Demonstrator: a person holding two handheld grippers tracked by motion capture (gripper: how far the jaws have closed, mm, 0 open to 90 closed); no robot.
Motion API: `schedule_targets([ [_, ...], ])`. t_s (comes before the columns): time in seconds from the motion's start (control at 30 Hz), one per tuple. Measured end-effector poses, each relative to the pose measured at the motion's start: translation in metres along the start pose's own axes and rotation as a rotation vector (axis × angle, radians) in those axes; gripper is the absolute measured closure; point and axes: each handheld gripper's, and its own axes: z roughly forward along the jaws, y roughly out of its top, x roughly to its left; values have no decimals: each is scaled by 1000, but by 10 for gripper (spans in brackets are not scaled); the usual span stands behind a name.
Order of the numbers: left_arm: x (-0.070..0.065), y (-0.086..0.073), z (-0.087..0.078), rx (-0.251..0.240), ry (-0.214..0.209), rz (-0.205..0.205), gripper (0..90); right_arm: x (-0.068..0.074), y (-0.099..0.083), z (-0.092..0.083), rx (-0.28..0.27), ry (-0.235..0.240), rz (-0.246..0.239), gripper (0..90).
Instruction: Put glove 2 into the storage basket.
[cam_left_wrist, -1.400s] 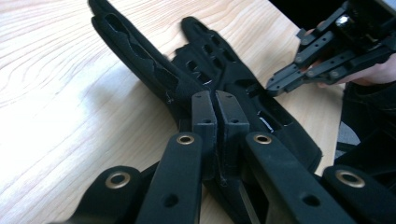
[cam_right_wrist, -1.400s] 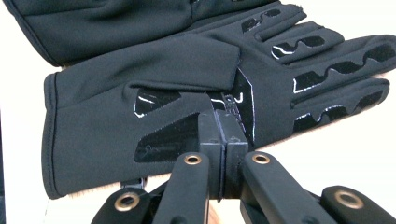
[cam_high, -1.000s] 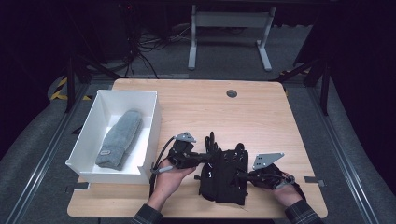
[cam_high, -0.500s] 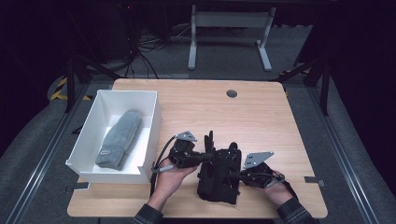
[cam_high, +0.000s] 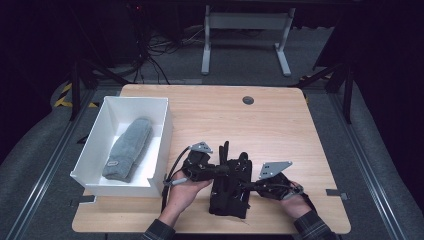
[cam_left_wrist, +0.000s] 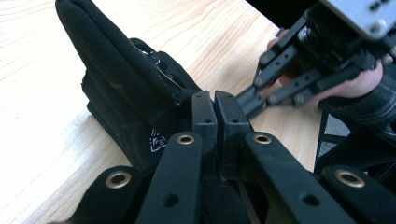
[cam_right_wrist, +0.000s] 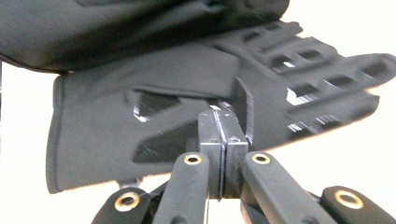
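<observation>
A pair of black gloves (cam_high: 229, 192) lies in a heap near the table's front edge, one finger sticking up. My left gripper (cam_high: 226, 170) comes in from the left, its jaws shut on a raised fold of the upper black glove (cam_left_wrist: 126, 88). From the right, my right gripper (cam_high: 246, 186) has its jaws closed tight on the cuff area of the black glove (cam_right_wrist: 140, 121), whose padded fingers point right. In the left gripper view my left gripper (cam_left_wrist: 215, 100) shows pressed pads, with the right gripper (cam_left_wrist: 252, 100) just beyond. My right gripper (cam_right_wrist: 222, 122) shows no gap.
A white box (cam_high: 162, 125) stands at the table's left with a grey knitted item (cam_high: 127, 149) inside. A round cable hole (cam_high: 248, 100) sits at the far middle of the wooden table (cam_high: 280, 130). Metal stand legs stand on the floor beyond.
My right gripper has shifted left toward the left one, and the gloves have bunched and slid slightly left between them. The left hand has stayed put.
</observation>
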Motion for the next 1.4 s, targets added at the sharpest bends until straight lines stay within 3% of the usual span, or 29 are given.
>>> schedule_targets([
  [0.13, -2, 0, 2, 2, -8, 3, 881, -5, -6, 2, 28, -7, 22, 900],
  [0.83, -8, 2, 42, 91, -35, 20, 873, 5, 3, 15, 18, 15, 3, 900],
  [1.0, -8, 1, 44, 65, -43, 16, 807, 4, 2, 14, 18, 16, 0, 900],
  [1.1, -7, 1, 41, 57, -35, 19, 784, -1, 1, 5, 12, -15, 8, 895],
  [1.23, -9, 1, 38, 61, -46, 25, 900, -16, -7, -15, -30, -87, 68, 869],
  [1.4, -19, -2, 48, 101, -51, 55, 900, -29, -15, -26, -49, -158, 104, 740],
])
